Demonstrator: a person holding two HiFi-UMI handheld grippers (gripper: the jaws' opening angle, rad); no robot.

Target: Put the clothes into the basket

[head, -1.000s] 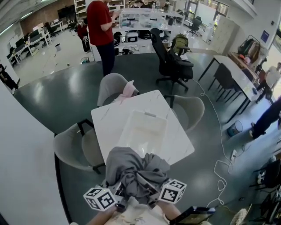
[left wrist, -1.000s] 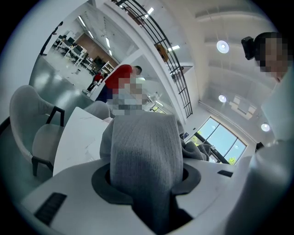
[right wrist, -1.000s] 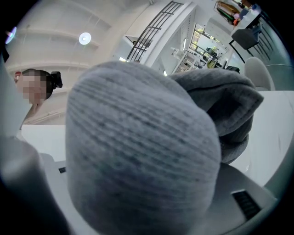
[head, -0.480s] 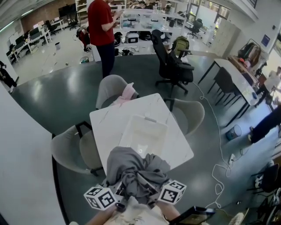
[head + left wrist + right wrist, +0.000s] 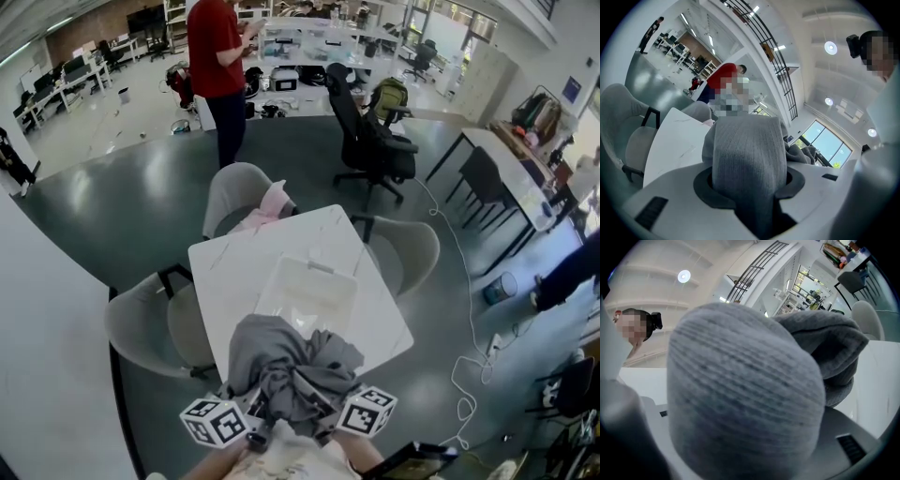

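White table (image 5: pixel 225 267) in the middle of a dark glossy floor, with grey chairs (image 5: pixel 141 328) at its left, far and right sides. Pink cloth (image 5: pixel 274 199) draped on the far chair. Farther off, a black office chair (image 5: pixel 366 131) with a green backpack (image 5: pixel 386 96) behind it, and to the left a person in a red top (image 5: pixel 214 52) standing with back turned.

On the table, a pale see-through basket (image 5: pixel 268 292), long side running near to far.

Nearer than the basket and raised off the table, a grey sweater (image 5: pixel 291 361), bunched into a loose heap, its far edge overlapping the basket's near end in the head view. Not in the basket yet.

Under the heap, close to the body at the near edge: left gripper (image 5: pixel 246 419) and right gripper (image 5: pixel 330 419), side by side, level with each other, marker cubes turned outward. Both tilted upward, ceiling lights filling their own views. Bare hands only just visible below them.

Left gripper clamped on a thick ribbed fold of the sweater, rising straight out from between the jaws, with the table's edge off to its left. Right gripper also gripping the sweater, a rounded bulge of knit swelling over the jaws and covering them, more folds stacked to the right.

Between the sweater and the basket, nothing but bare tabletop
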